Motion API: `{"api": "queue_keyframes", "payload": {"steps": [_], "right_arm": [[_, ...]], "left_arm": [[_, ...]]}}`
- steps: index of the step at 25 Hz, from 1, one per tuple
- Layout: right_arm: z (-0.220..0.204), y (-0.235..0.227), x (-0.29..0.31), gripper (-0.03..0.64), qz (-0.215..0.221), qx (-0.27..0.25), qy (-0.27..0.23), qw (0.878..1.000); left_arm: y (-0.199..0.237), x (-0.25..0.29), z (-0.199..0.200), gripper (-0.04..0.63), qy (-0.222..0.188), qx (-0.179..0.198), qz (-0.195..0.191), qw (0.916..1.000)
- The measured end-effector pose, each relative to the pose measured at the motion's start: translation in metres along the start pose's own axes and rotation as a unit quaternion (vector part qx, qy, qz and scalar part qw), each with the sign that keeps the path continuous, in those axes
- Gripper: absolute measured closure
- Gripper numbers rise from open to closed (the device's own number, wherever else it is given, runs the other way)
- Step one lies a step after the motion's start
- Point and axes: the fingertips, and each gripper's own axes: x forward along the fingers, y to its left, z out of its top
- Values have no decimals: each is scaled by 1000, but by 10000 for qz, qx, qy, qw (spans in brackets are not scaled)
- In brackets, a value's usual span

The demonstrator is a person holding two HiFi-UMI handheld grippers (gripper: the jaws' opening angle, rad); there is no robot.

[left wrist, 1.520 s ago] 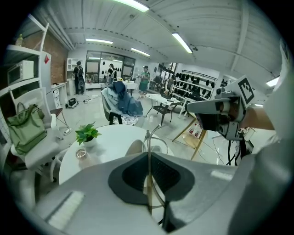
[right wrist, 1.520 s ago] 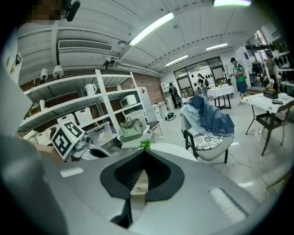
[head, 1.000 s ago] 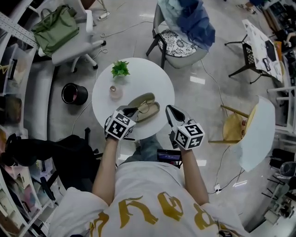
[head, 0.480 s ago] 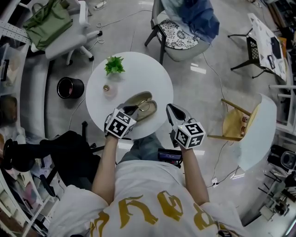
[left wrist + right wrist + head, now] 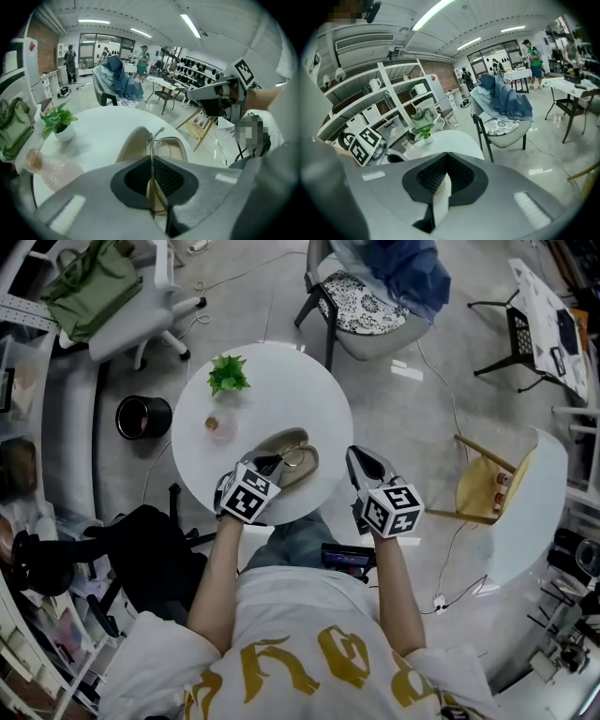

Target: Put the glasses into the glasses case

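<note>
Left gripper view is showing the left gripper [image 5: 151, 161] clenching on the thin metal frame of the glasses [image 5: 151, 143]. The wire is running upright through the seam where the two jaws are meeting, and the grey jaw bodies are covering its lower part. Just beyond, the glasses are sitting over the open beige glasses case [image 5: 132, 144], which is lying on the round white worktop [image 5: 103, 124]. The jaws are cutting off the case's near end, so it is hard to tell whether the lenses are touching its lining.

To the left, a clear, pinkish crumpled item [image 5: 44, 164] is lying on the worktop, too blurred to name. Past it, a small potted plant [image 5: 58, 121] is standing near the rim.

The right gripper [image 5: 192, 95] is hovering beside the worktop's right edge. In its own view its jaws are pressing together with nothing between them.

Farther off, a chair [image 5: 108, 96] is standing behind the worktop, with blue clothing [image 5: 119, 77] draped over it and hiding its back.
</note>
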Motion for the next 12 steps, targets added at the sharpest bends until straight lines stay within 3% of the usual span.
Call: {"api": "queue_keyframes", "payload": {"steps": [12], "right_arm": [[-8, -8, 3, 591, 9, 82, 158, 9998]], "left_arm": [[4, 21, -4, 581, 316, 321, 313, 9985]]}}
